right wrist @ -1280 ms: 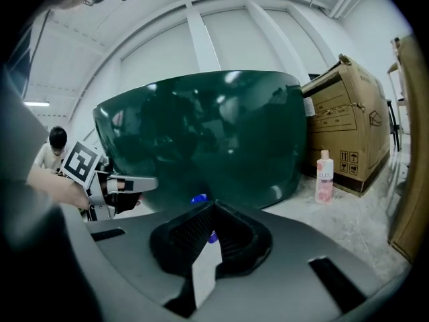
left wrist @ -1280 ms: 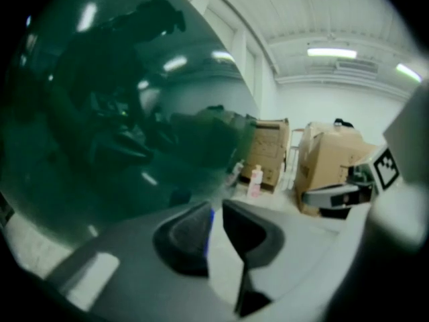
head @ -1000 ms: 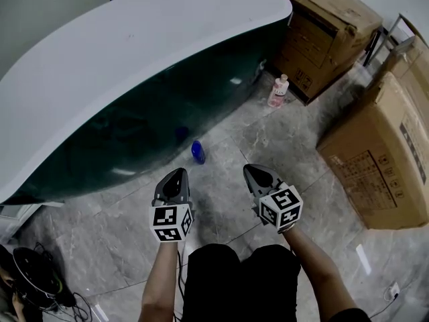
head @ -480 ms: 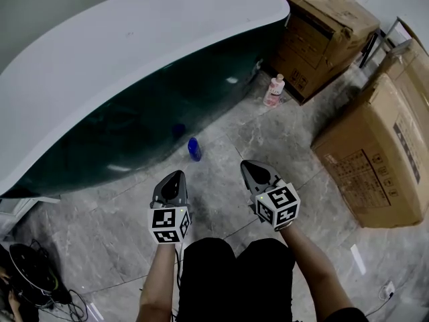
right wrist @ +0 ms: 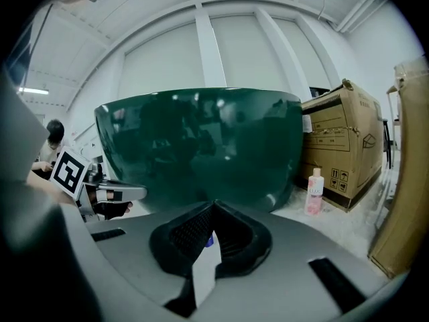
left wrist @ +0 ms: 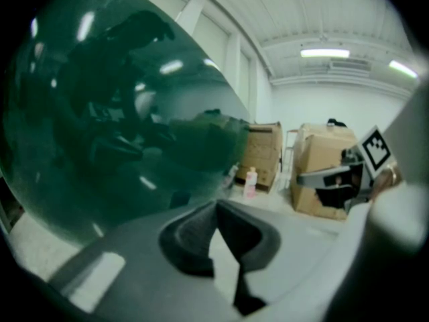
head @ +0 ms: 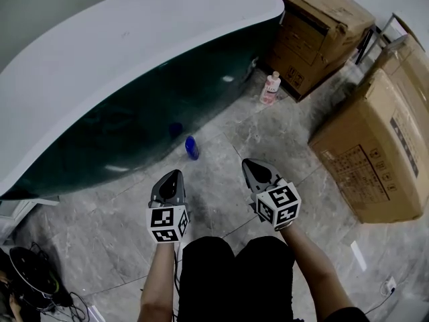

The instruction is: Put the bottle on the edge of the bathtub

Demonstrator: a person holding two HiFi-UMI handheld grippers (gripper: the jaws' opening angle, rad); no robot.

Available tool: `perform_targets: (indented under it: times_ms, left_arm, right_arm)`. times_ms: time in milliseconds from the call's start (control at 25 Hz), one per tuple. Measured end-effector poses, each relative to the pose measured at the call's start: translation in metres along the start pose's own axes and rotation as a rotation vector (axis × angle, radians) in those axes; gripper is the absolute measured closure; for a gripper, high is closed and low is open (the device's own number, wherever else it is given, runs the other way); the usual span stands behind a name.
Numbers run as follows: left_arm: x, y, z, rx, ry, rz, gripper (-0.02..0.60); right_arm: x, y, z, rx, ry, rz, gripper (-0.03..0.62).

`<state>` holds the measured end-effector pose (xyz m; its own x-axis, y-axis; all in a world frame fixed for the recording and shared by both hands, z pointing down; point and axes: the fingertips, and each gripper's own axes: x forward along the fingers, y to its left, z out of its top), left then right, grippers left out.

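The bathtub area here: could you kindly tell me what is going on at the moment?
A person stands beside the dark green bathtub, holding a gripper in each hand. The left gripper and the right gripper are both shut and empty, held low over the grey floor. A small blue bottle sits on the floor by the tub's base, and a pink bottle stands farther off near the cardboard boxes. No bottle is on the tub's white edge yet.

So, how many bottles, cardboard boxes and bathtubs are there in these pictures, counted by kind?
Bottles: 2, a pink bottle and a blue bottle, both on the floor
Cardboard boxes: 3
Bathtub: 1
Total: 6
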<state>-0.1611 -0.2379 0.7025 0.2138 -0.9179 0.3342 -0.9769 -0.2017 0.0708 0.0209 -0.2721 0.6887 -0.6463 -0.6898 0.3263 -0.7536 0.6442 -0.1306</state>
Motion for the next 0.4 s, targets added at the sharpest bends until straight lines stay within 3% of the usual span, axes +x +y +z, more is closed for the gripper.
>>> perform_targets:
  times_ms: [400]
  left_arm:
    - [0.0026, 0.0019, -0.0021, 0.007, -0.004, -0.001, 0.575]
  right_arm:
    - [-0.0011, 0.0044, -0.0028, 0.01, -0.009, 0.002, 0.594]
